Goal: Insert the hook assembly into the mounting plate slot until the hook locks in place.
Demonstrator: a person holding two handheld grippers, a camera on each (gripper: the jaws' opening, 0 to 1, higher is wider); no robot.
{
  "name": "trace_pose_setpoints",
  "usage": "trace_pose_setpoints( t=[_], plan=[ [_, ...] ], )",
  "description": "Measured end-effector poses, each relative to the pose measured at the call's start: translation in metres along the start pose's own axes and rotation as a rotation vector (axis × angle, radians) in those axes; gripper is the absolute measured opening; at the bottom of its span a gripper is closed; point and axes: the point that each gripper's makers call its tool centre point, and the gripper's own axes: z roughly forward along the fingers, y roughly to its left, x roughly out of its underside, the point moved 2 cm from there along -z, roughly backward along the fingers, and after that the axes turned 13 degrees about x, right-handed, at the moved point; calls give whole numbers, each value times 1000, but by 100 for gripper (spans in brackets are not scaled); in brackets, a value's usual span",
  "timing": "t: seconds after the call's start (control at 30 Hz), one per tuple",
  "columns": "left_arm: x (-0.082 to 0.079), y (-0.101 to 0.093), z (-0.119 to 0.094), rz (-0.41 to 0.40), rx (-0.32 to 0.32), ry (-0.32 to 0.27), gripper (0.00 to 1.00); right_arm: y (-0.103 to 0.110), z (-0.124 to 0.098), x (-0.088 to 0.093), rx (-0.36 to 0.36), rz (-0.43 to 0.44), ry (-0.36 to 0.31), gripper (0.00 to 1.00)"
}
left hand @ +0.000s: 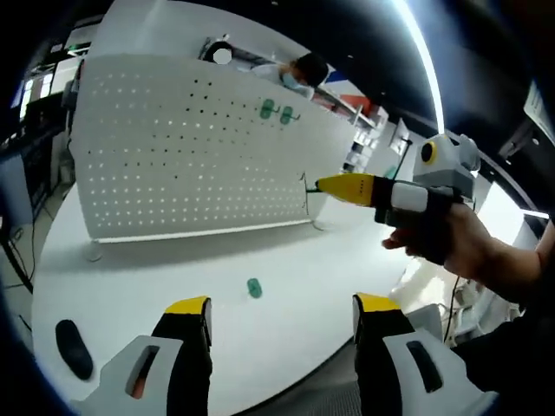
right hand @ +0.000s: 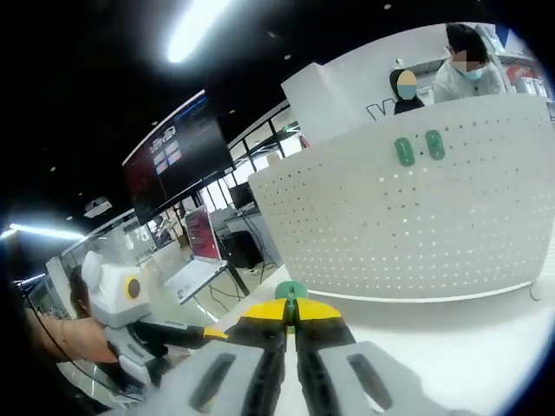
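- Right gripper view showed a green hook (right hand: 291, 292) pinched at the very tips of the right tongs (right hand: 291, 314), jaws closed hard on it, its green head standing just past the yellow tips.
- Ahead of those tips rose the white pegboard (right hand: 416, 217); two green hooks (right hand: 419, 148) already sat high on it, well above the held one.
- In the left gripper view the right tongs (left hand: 314, 185) reached in from the right, tips close to the board's near edge; contact could not be told.
- The left tongs (left hand: 282, 314) stood wide open and empty; a spare green hook (left hand: 254, 288) lay on the white table (left hand: 347, 251) just beyond and between its jaws.
- Judgement: squaring the hook to the holes, then pushing straight in, seemed wisest; a skewed entry risked jamming.
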Motion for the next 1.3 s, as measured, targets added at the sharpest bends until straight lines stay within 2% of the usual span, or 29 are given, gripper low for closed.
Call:
trace_pose_setpoints(
  t=[0.23, 0.4, 0.73, 1.3],
  plan=[
    [3, 6, -1, -5, -14, -7, 79, -30, 8, -27, 92, -20, -93, 0],
    [4, 9, -2, -2, -22, -13, 83, -43, 12, -36, 131, -32, -123, 0],
    [4, 13, -1, 1, -22, -14, 87, -54, 18, -50, 190, -69, -179, 0],
    [-6, 20, -6, 22, -33, -31, 95, -92, 37, -91, 282, -73, -287, 0]
  ],
)
